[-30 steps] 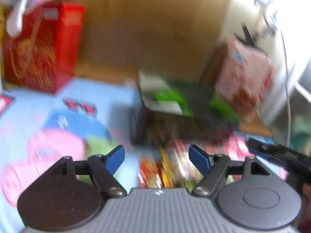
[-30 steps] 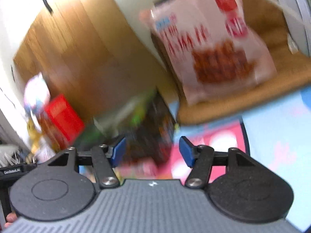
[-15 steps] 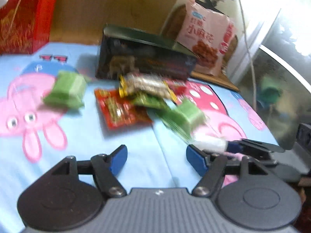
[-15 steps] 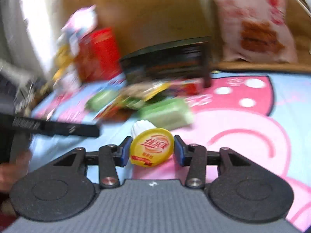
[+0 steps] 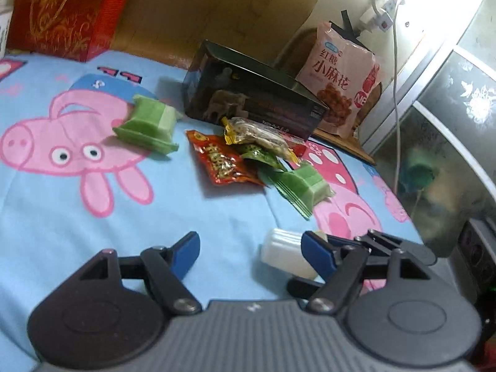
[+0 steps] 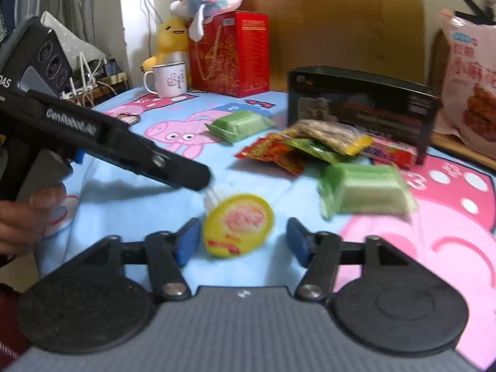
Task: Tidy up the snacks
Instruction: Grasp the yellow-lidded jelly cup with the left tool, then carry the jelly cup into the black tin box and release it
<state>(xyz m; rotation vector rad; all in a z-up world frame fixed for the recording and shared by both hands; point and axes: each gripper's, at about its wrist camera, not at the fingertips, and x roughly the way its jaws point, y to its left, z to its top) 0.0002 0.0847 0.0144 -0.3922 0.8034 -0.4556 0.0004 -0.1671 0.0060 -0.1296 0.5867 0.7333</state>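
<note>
Currently on the blue cartoon-pig sheet (image 5: 186,217), snacks lie loose, none seen inside the box.

Item 1: jelly cup (image 6: 238,226), yellow foil lid, white body, lying on its side nearest the cameras. It sits between the jaws of the right gripper (image 6: 243,237), which have just been opening. The left pad is just beside the lid and the right pad stands clear, so the cup is not clamped.

Item 2: left gripper (image 5: 249,246), jaws apart and just widened, nothing between them. The cup lies just beside its right finger.

Item 3: two green wrapped blocks, one (image 5: 145,121) over the pig print, one (image 5: 307,183) near the pile.

Item 4: pile of a red packet (image 5: 220,161), a yellow-edged seed packet (image 5: 257,135) and small green sachets, touching the front of the box.

Item 5: black open-topped box (image 5: 254,99), the likely container, with a pink snack bag (image 5: 338,77) behind it.

Handling note, as judgement: the cup appears to be the piece in hand.
- Centre it between the pads before closing.
- Grip the ribbed body rather than the thin lid rim, which would probably slip or tilt.
- Close gently, since the wall looks soft.
- Keep the left gripper out of the way.
- Carry the cup over the pile, not through it.
</note>
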